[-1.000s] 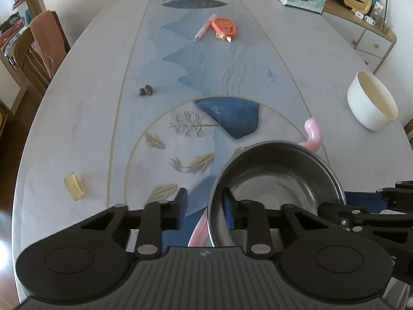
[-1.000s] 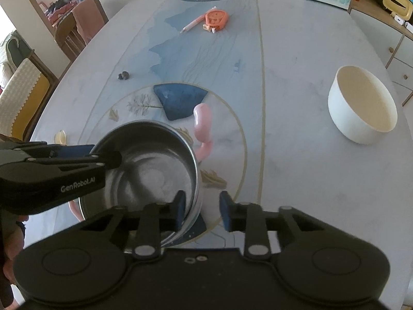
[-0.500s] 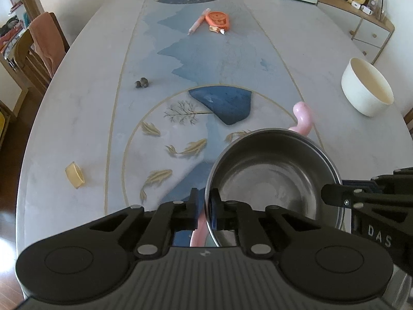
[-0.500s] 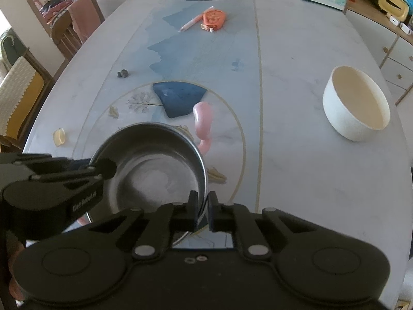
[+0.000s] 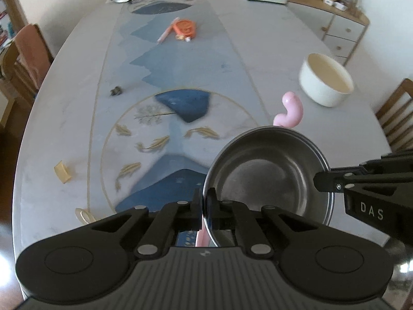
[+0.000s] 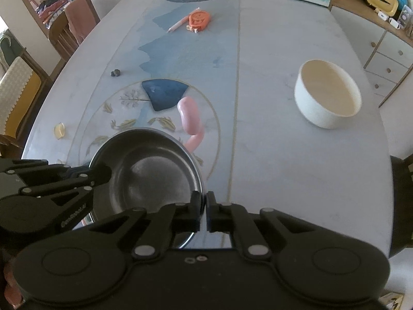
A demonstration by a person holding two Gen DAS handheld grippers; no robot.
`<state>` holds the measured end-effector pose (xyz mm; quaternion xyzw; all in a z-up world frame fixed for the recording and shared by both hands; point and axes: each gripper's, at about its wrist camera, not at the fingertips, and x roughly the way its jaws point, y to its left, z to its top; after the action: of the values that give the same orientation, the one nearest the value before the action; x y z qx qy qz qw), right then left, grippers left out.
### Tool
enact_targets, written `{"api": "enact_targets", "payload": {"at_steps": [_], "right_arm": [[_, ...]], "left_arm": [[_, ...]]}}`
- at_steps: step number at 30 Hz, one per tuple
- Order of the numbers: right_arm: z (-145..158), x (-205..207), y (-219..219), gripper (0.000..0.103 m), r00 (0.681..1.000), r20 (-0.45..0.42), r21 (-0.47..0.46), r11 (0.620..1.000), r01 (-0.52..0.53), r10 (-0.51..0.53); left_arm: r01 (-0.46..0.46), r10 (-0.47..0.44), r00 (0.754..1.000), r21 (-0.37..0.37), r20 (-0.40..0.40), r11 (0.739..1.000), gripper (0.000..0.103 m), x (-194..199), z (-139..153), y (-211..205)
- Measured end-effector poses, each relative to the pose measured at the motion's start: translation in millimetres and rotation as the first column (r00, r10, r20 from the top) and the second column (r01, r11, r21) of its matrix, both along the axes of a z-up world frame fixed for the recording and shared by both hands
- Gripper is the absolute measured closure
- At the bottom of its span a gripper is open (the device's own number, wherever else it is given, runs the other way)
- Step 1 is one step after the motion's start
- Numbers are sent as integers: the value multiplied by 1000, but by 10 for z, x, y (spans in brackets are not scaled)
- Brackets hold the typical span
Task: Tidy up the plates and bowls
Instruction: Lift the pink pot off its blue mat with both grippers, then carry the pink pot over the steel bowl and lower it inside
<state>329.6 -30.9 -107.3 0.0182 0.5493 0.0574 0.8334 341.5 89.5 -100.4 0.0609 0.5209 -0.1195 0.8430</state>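
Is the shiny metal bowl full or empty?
Empty. The metal bowl shows only its bare, shiny bottom, with nothing inside, while both grippers pinch its rim.

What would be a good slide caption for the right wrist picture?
Both grippers' fingers clamp opposite rims of a steel bowl above the table; a white bowl waits nearby.

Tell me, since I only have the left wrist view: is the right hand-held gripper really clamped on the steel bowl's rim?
Observer: Yes. In the right wrist view the right hand-held gripper is shut on the rim of the steel bowl, one pad inside and one outside.
Operator: Anything on the left side that I miss?
Observer: A second chair with a yellow and white cover, outside your frame.
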Motion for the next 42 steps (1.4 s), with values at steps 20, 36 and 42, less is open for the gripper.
{"api": "enact_targets", "payload": {"at_steps": [20, 36, 42], "right_arm": [[577, -1028, -833, 97, 995, 31, 12, 995, 97, -97], [298, -1856, -1514, 97, 966, -54, 56, 965, 256, -253], [105, -2076, -1650, 97, 953, -101, 62, 954, 292, -285]], "left_arm": [[206, -206, 978, -19, 14, 978, 100, -845, 572, -886], [380, -380, 922, -14, -76, 925, 99, -1531, 253, -1564], [419, -415, 904, 9, -105, 908, 99, -1712, 73, -1746]]}}
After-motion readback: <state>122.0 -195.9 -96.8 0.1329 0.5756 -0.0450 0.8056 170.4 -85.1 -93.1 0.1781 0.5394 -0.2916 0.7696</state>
